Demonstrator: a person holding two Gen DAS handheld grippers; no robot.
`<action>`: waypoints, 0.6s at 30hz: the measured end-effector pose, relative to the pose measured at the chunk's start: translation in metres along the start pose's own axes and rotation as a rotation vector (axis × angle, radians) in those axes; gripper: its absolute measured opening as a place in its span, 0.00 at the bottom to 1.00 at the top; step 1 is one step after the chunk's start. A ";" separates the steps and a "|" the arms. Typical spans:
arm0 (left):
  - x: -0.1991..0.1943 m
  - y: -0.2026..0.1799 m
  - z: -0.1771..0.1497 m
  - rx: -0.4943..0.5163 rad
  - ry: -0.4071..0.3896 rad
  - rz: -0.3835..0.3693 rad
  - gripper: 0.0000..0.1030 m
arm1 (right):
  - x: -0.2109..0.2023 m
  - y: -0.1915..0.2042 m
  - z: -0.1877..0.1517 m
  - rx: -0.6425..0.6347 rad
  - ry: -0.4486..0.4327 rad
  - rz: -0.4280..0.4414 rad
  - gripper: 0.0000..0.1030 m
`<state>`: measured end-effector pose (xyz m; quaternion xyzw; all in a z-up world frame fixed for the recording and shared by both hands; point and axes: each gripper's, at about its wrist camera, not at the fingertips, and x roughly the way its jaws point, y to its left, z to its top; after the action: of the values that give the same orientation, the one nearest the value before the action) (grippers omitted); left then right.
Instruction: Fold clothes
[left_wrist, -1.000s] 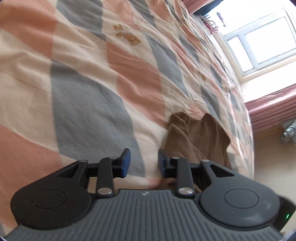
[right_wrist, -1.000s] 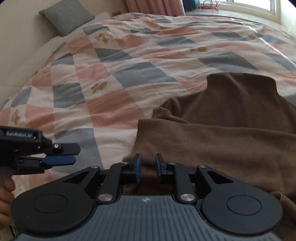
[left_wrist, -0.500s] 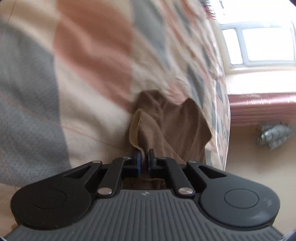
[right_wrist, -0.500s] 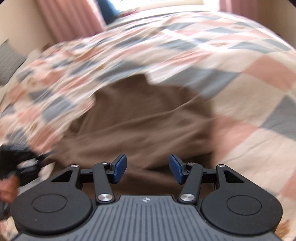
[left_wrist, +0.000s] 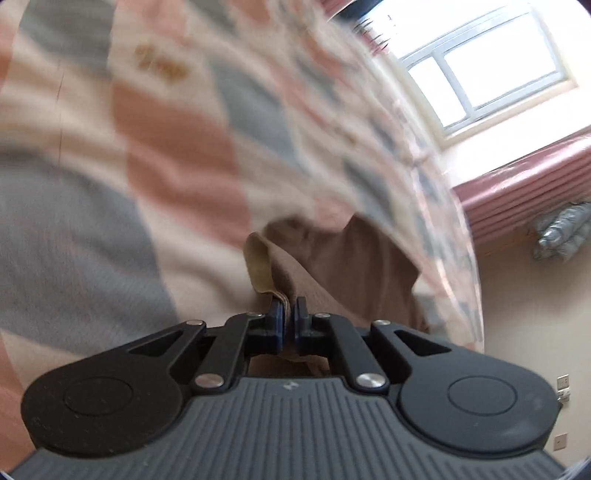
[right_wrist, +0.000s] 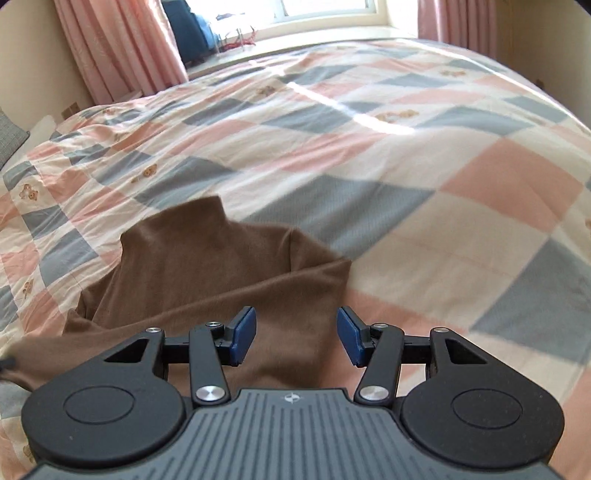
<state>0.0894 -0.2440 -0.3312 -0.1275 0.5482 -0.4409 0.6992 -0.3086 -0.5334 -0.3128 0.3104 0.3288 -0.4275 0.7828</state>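
Observation:
A brown high-neck top (right_wrist: 221, 273) lies on the checked bedcover (right_wrist: 369, 147), its collar pointing away from me in the right wrist view. My right gripper (right_wrist: 297, 334) is open just above the top's near right part, with nothing between its blue pads. In the left wrist view my left gripper (left_wrist: 290, 317) is shut on an edge of the brown top (left_wrist: 354, 273), and the cloth's lighter inside face (left_wrist: 260, 267) curls up just past the fingers.
The bedcover (left_wrist: 147, 147) in pink, grey and cream checks fills most of both views. Pink curtains (right_wrist: 122, 48) and a window (left_wrist: 480, 62) stand beyond the bed. A grey pillow (right_wrist: 9, 136) lies at the far left.
My left gripper went from open beside the top to shut on its edge. My right gripper let go of the cloth, opened wide and swung right over the top.

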 end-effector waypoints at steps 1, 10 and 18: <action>-0.011 -0.006 0.002 0.026 -0.036 -0.011 0.02 | 0.002 -0.003 0.002 -0.004 0.003 -0.002 0.51; -0.004 0.020 -0.017 0.024 -0.009 0.143 0.02 | 0.037 -0.016 0.012 0.042 0.044 0.072 0.34; 0.003 0.037 -0.031 -0.008 0.006 0.194 0.08 | 0.083 -0.013 0.016 -0.016 0.126 0.047 0.17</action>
<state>0.0799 -0.2158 -0.3692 -0.0751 0.5617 -0.3694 0.7365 -0.2809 -0.5902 -0.3709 0.3383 0.3733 -0.3858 0.7729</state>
